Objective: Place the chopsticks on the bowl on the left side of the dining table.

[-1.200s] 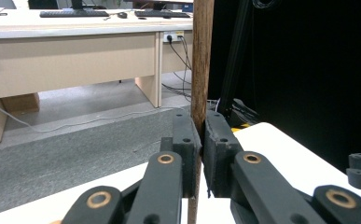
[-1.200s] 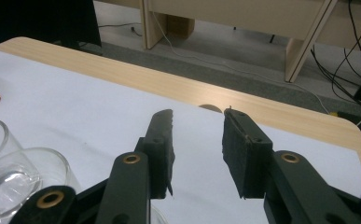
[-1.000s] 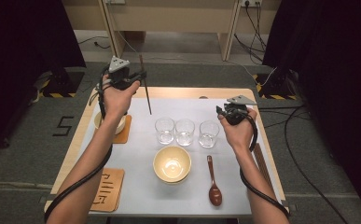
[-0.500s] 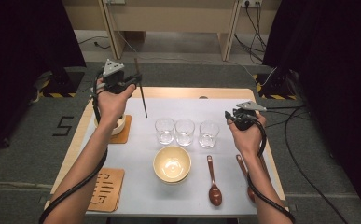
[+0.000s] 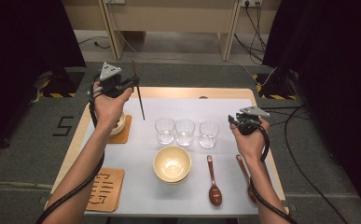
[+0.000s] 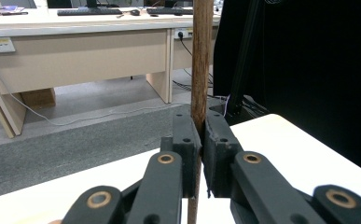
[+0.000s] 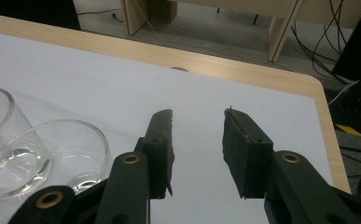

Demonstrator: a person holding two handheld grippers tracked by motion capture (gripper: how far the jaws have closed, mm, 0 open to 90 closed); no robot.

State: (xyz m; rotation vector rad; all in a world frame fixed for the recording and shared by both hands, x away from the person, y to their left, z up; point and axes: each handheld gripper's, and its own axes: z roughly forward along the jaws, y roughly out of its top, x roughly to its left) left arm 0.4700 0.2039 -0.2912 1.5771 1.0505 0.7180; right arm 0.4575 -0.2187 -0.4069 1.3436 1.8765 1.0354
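My left gripper (image 5: pixel 132 84) is held up over the table's far left, shut on a thin dark wooden stick (image 5: pixel 140 100) that slants down toward the mat. In the left gripper view the stick (image 6: pixel 201 60) stands upright, pinched between the two jaws of that gripper (image 6: pixel 201 140). My right gripper (image 5: pixel 238 120) hovers at the right side of the table, just right of three clear glasses (image 5: pixel 185 132). Its jaws (image 7: pixel 197 135) stand apart over bare white mat with nothing between them; the nearest glass (image 7: pixel 52 158) lies to their left.
A yellow bowl (image 5: pixel 172 163) sits in front of the glasses, with two brown spoons (image 5: pixel 214 182) to its right. A small bowl on a wooden coaster (image 5: pixel 122 128) lies under my left hand. Another coaster (image 5: pixel 104 189) sits at the near left corner.
My right hand has drifted right and toward the near edge, sinking a little, with its jaws still apart. The left hand keeps the stick in about the same place.
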